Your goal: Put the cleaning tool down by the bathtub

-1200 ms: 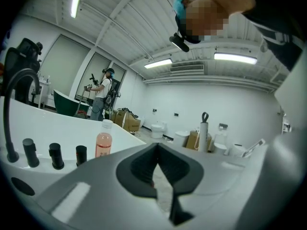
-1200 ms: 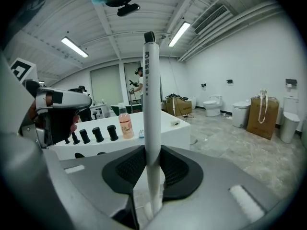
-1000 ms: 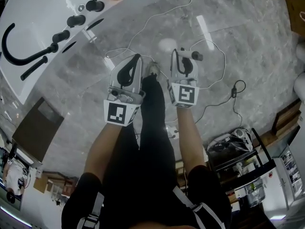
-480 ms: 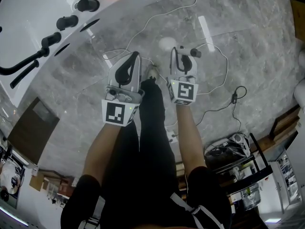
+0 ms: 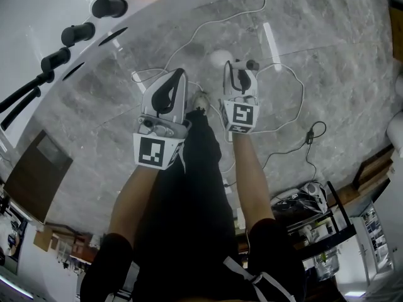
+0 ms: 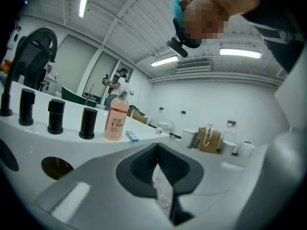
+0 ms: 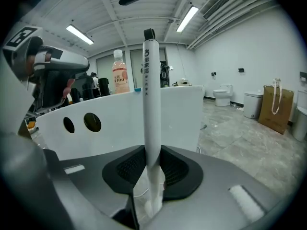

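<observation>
Holding the cleaning tool upright beside the tub

Gripped across its white shaft, the cleaning tool (image 7: pixel 151 104) stands upright between the jaws of the right gripper (image 7: pixel 152 176). The jaws are part-way closed, and both dark pads press on the shaft. Its black-tipped end rises above them, and the lower part runs down through the gap. In the head view this gripper is held out in front of the person, above the grey marble floor (image 5: pixel 327 61), so the tool is not set down.

The left gripper (image 6: pixel 160 176) hangs just beside it. Its jaws are drawn together at the tips, leaving only a thin sliver between the pads, and they hold nothing. Floor and a bit of white cable (image 5: pixel 289 115) show through that sliver.

The white bathtub (image 7: pixel 182 114) stands right ahead of both grippers, its curved wall carrying two round holes (image 7: pixel 91 121). On its rim stand a pink bottle (image 6: pixel 115 119), a small blue item (image 6: pixel 132 136) just to the bottle's right, a row of black tap fittings (image 6: pixel 56 115) and a black arched spout (image 6: pixel 29 47).

The white cable loops over the floor around the person's feet and under the grippers. Farther off across the room are a toilet (image 7: pixel 223 96) and a brown paper bag (image 7: pixel 276 107). A dark brown panel (image 5: pixel 34 175) lies on the floor to the person's left, and a black rack (image 5: pixel 315 212) with clutter stands behind to the right
</observation>
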Motion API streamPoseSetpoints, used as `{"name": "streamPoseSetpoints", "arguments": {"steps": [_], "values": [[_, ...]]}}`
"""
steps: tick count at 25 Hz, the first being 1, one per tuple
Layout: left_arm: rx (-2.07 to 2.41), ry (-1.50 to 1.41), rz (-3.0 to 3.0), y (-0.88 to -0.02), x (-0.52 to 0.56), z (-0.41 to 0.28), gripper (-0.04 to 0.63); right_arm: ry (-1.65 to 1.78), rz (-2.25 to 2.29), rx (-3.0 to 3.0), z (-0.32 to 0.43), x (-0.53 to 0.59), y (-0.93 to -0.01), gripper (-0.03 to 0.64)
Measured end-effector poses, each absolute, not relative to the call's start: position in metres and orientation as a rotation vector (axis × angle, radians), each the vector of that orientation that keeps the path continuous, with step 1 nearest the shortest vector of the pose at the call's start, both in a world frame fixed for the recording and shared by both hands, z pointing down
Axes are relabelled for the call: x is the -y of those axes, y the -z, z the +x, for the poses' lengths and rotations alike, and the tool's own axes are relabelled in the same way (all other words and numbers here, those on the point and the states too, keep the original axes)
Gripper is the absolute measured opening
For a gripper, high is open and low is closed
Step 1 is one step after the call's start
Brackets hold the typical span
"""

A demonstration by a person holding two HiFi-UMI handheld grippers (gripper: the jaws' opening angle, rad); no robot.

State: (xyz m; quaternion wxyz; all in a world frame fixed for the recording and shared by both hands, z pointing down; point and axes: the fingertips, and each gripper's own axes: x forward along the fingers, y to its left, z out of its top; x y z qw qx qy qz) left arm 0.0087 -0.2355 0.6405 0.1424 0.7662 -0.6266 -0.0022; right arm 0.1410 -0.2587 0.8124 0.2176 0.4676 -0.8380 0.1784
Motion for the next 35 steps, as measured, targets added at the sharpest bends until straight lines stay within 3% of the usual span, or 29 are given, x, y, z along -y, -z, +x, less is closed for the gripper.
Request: {"name": "streamPoseSetpoints", "arguments": {"steps": [19, 35], "values": [[1.825, 0.028, 2.196, -0.707, 0.248, -0.012, 0.009, -0.510, 1.274, 2.287, 0.115, 0.291, -0.936, 0.092], [1.824, 0.019, 2.160, -0.719, 0.241, -0.018, 0.009, -0.521, 1.209, 2.272, 0.097, 0.306, -0.976, 0.092]]}}
